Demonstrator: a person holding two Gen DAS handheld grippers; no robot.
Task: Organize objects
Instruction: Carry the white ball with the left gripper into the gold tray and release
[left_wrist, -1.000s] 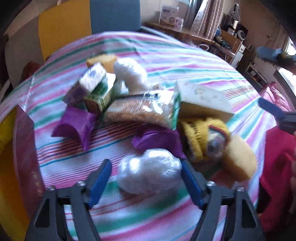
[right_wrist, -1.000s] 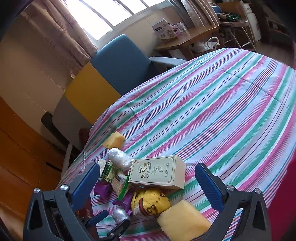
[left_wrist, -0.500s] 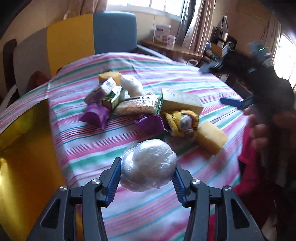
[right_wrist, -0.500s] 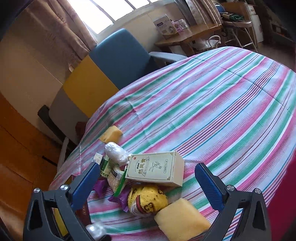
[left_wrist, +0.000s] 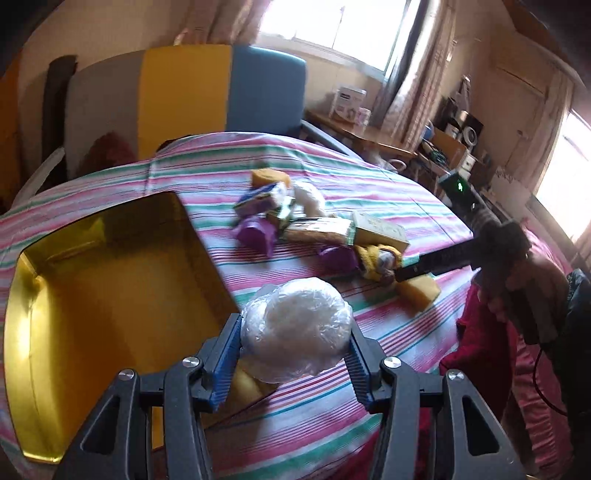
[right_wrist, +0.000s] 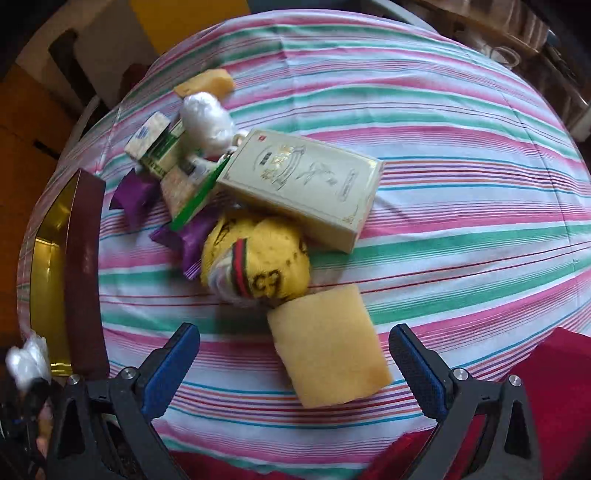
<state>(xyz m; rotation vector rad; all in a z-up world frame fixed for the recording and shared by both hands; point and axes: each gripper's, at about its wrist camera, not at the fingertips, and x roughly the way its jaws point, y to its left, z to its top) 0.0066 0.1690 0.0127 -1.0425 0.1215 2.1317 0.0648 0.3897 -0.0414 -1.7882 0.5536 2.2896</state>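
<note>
The left gripper (left_wrist: 293, 354) is clenched on a white, crinkly plastic-wrapped ball (left_wrist: 295, 328), its blue ribbed fingers (left_wrist: 227, 354) pressing on both sides after just closing in on it. The ball hangs in the air above the striped counter (left_wrist: 369, 184), just beside the near corner of the shiny gold-lined open box (left_wrist: 110, 295) with the dark red outer wall. From the task, that box is probably where the ball is meant to go.

The main risk is the grip itself. The wrap looks slick and soft, and the ball is round, so only a narrow band sits against each finger. A quick swing or tilt could let it squirm out and drop onto the cloth, short of the box. Releasing too early could bounce it off the box's rim.

The right gripper (right_wrist: 293, 369) is released, its fingers (right_wrist: 173, 365) spread wide and empty, pointing steeply down over a yellow rectangular sponge block (right_wrist: 328, 347) that lies between them without touching. The sponge leans against a yellow knitted bundle with a red-and-green band (right_wrist: 258, 258), which in turn touches a cream rectangular carton with gold print (right_wrist: 303, 184). If the fingers come down crooked, they may pinch the knitted bundle along with the sponge, or shove the pile and tip the carton.

Both hands work close together, so the arms may also cross near the box.
</note>
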